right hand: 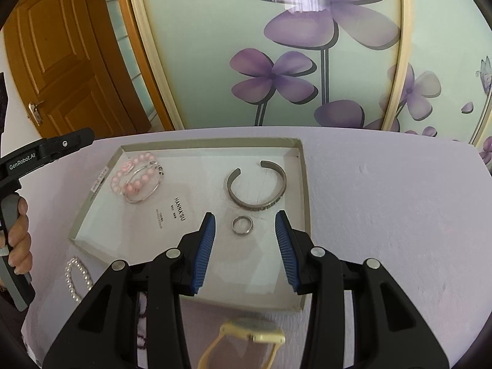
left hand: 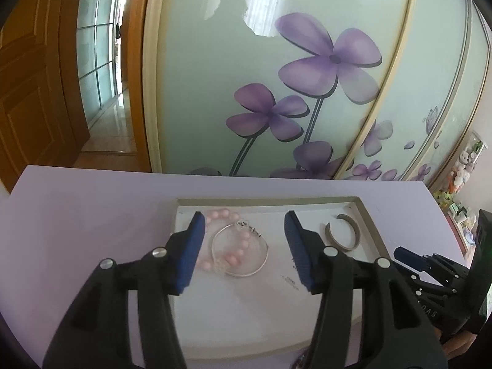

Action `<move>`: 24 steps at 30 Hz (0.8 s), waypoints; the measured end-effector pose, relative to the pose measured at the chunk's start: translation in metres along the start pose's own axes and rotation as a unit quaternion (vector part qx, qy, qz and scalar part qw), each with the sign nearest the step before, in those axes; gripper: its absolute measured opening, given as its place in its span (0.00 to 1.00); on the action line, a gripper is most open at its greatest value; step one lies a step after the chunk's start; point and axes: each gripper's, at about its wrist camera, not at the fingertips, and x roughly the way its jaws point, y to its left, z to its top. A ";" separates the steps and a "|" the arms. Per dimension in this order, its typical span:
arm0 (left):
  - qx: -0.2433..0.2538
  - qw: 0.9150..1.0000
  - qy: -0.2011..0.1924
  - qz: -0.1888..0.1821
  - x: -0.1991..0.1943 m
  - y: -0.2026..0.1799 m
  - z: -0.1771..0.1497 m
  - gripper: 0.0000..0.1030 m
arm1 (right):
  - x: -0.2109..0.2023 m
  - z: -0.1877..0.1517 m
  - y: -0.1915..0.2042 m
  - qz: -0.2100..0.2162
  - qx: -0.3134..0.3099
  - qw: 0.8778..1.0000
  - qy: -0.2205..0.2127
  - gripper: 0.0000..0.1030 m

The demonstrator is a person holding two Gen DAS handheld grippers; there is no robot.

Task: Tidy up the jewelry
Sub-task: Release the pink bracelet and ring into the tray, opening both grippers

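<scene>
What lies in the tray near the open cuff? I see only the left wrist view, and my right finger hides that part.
Observer: A small silver ring lies in the tray, just in front of the grey cuff, apart from it.
Operator: Is the right gripper holding it?
Observer: No. The right gripper is open, its fingers on either side of the ring, not closed on it.
Operator: Is anything left outside the tray?
Observer: Yes. A pearl bracelet lies on the table by the tray's near left corner, and a yellow watch lies in front of the tray.

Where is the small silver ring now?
In the right wrist view, the small silver ring lies in the white tray, between the open right gripper fingertips, below the grey cuff bracelet.
</scene>
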 end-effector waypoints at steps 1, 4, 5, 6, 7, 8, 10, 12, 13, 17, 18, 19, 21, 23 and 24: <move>0.002 1.000 -0.003 0.002 -0.005 0.001 -0.002 0.53 | -0.005 -0.002 0.001 0.000 -0.001 1.000 -0.003 0.41; 0.003 1.000 -0.011 0.012 -0.025 0.007 -0.011 0.57 | -0.017 -0.009 0.003 0.000 -0.002 1.000 -0.011 0.41; 0.003 1.000 -0.013 0.013 -0.031 0.009 -0.014 0.57 | -0.022 -0.013 0.004 0.002 -0.002 1.000 -0.015 0.41; 0.001 1.000 -0.015 0.014 -0.038 0.012 -0.018 0.58 | -0.028 -0.017 0.005 0.003 -0.001 1.000 -0.018 0.41; 0.000 1.000 -0.017 0.018 -0.045 0.015 -0.022 0.58 | -0.034 -0.022 0.007 0.005 0.000 1.000 -0.020 0.41; -0.001 1.000 -0.020 0.020 -0.051 0.018 -0.026 0.58 | -0.038 -0.024 0.007 0.008 0.000 1.000 -0.022 0.41; 0.002 0.999 -0.025 0.025 -0.064 0.022 -0.036 0.60 | -0.048 -0.032 0.010 0.010 0.000 1.000 -0.026 0.41; 0.010 0.999 -0.033 0.035 -0.079 0.024 -0.048 0.63 | -0.058 -0.041 0.014 0.013 0.000 0.999 -0.030 0.41; 0.015 0.998 -0.038 0.041 -0.088 0.025 -0.056 0.63 | -0.062 -0.044 0.016 0.013 0.000 0.999 -0.031 0.41; 0.021 0.998 -0.046 0.049 -0.113 0.027 -0.080 0.68 | -0.077 -0.064 0.022 0.014 0.000 0.999 -0.035 0.41; 0.021 0.997 -0.046 0.050 -0.117 0.028 -0.087 0.69 | -0.080 -0.069 0.024 0.014 0.001 0.999 -0.035 0.41; 0.019 0.997 -0.046 0.051 -0.123 0.029 -0.096 0.70 | -0.082 -0.073 0.025 0.016 0.001 0.999 -0.035 0.41; 0.015 0.998 -0.044 0.051 -0.130 0.031 -0.109 0.73 | -0.085 -0.084 0.030 0.019 -0.002 0.999 -0.033 0.41; 0.012 0.998 -0.040 0.051 -0.135 0.033 -0.122 0.75 | -0.087 -0.095 0.037 0.021 -0.009 0.999 -0.027 0.41; 0.012 0.998 -0.038 0.052 -0.137 0.033 -0.127 0.76 | -0.087 -0.101 0.041 0.023 -0.014 0.999 -0.023 0.41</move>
